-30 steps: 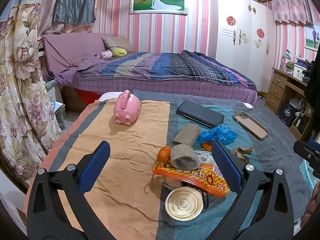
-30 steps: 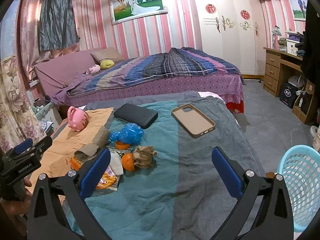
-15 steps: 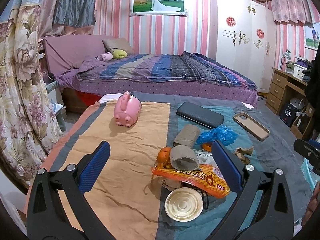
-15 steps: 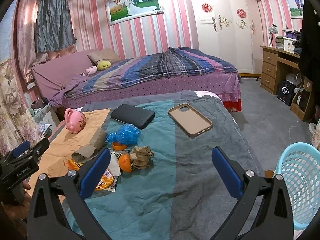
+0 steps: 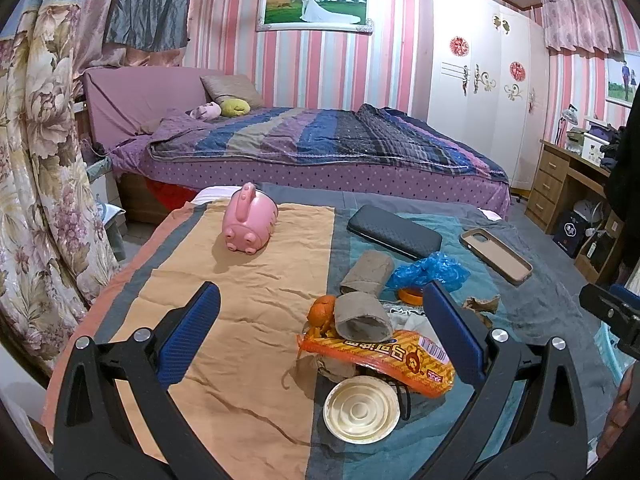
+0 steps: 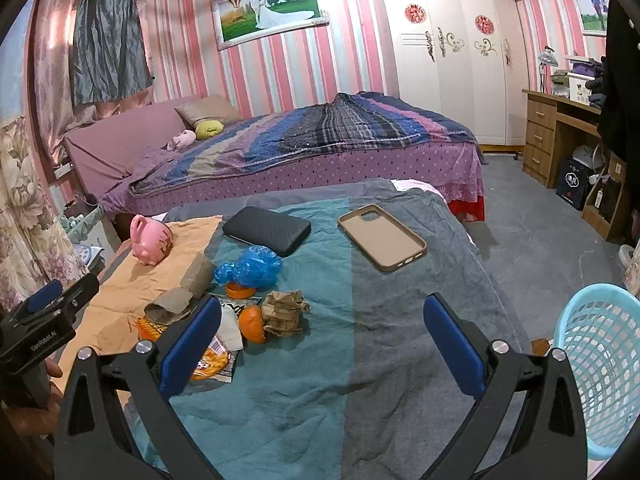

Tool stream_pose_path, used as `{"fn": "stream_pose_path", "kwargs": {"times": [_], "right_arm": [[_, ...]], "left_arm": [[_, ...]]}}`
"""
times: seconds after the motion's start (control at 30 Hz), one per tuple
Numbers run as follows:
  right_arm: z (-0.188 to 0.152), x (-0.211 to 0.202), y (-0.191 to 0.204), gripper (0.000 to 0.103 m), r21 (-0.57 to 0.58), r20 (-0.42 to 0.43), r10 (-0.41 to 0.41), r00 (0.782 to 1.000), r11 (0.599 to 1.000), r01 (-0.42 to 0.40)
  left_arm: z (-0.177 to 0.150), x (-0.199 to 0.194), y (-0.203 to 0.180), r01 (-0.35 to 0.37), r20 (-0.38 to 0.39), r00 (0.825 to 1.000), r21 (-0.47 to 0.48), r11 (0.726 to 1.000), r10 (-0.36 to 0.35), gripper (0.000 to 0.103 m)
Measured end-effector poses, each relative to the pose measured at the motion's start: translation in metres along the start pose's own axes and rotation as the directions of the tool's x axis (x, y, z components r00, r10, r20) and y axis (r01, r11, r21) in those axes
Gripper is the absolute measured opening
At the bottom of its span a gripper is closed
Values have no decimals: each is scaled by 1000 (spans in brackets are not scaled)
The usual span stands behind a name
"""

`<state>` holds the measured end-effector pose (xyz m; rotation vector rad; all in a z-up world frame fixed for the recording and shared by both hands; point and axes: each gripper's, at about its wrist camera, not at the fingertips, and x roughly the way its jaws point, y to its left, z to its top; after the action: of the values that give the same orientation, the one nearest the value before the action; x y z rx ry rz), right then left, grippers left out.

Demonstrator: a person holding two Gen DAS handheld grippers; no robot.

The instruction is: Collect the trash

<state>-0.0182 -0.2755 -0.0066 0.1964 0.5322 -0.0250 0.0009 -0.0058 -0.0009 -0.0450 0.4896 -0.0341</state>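
Note:
A heap of trash lies on the cloth-covered table: an orange snack wrapper [image 5: 380,360], two cardboard tubes [image 5: 362,316], orange peel [image 5: 322,310], a round cream lid [image 5: 361,408], a blue plastic bag [image 5: 430,272] and crumpled brown paper [image 6: 284,312]. My left gripper [image 5: 320,340] is open and empty, with the heap between its fingers. My right gripper [image 6: 322,344] is open and empty over the teal cloth, right of the heap. A light blue basket [image 6: 604,372] stands on the floor at the right.
A pink piggy bank [image 5: 250,224], a black case [image 5: 394,232] and a tan phone case [image 6: 382,238] also lie on the table. A bed [image 5: 320,152] stands behind, a wooden desk [image 6: 560,136] at the right, a floral curtain [image 5: 36,160] at the left.
The right gripper has drifted slightly forward and left over the table. The left gripper has barely moved. Both stay open.

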Motion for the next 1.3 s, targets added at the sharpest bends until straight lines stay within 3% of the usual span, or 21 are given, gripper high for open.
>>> {"fn": "stream_pose_path", "kwargs": {"times": [0.9,1.03,1.2,1.3], "right_arm": [[-1,1,3,99,-19,-10,7,1000,1000,-7],[-2,-2,1,99,-39,13,80,997,996,-79],[-4,-2,7,99,-100,18,70,997,993,-68],[-5,-2,11,99,-127,14,69,998,990,-66]], "left_arm": [[1,1,8,-5,2,1000,-24,1000,5,98],[0,2,8,-3,-1,1000,-24,1000,3,98],[0,1,13,44,-4,999,-39,998,-44,98],[0,2,22,33,-4,999,-64,997,-33,98]]}}
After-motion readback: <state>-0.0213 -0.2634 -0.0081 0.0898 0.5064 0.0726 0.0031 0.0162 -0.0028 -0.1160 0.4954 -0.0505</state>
